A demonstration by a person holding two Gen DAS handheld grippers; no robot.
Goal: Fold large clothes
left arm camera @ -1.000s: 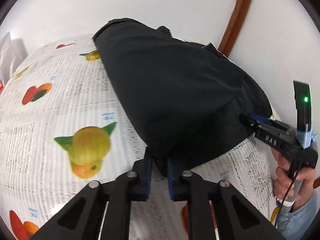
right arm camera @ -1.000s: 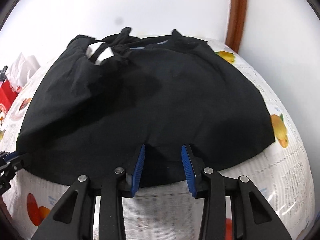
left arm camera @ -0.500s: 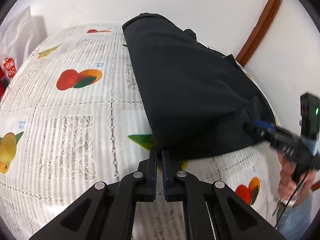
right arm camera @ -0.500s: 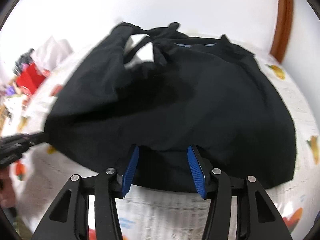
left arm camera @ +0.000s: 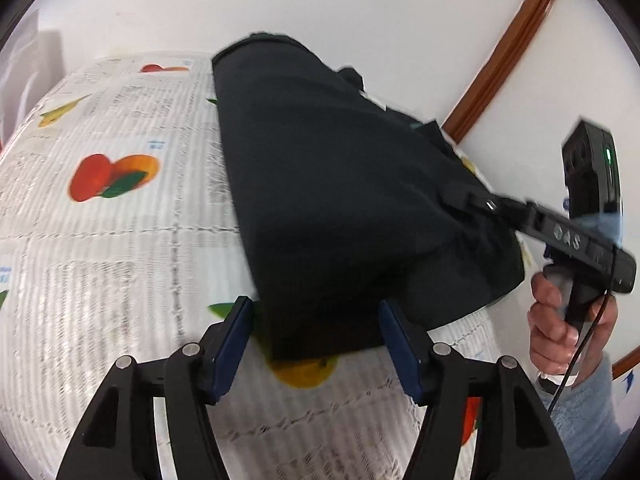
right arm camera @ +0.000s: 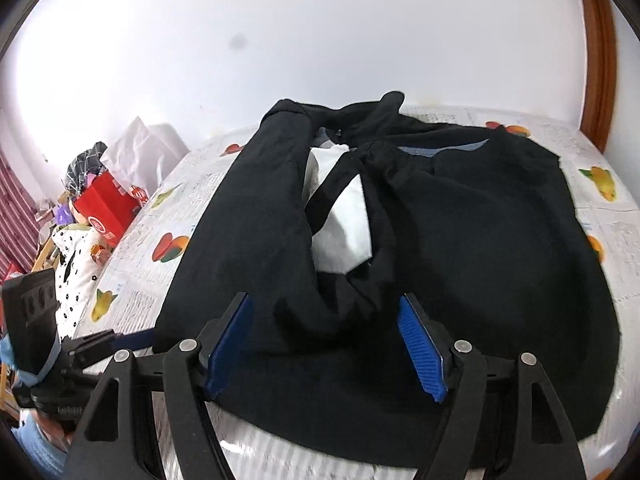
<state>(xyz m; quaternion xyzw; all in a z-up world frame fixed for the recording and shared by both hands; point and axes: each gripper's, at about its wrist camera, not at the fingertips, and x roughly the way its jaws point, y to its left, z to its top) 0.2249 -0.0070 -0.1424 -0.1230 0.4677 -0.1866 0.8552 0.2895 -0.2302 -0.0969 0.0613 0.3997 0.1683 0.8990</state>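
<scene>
Left hand-held gripper [left arm camera: 316,340] spread wide over black garment [left arm camera: 340,200] corner, right hand-held gripper [right arm camera: 326,344] wide above it

A fruit-print tablecloth [left arm camera: 100,240], a red box [right arm camera: 108,208] beside cluttered white bags [right arm camera: 140,148]

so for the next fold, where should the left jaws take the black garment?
Probably the near corner of the black garment, lying flat on the fruit-print tablecloth between the open left gripper jaws. Come in low from the near side so the lower jaw slides beneath the hem. The right gripper hovers open over the bunched folded-over part.
</scene>
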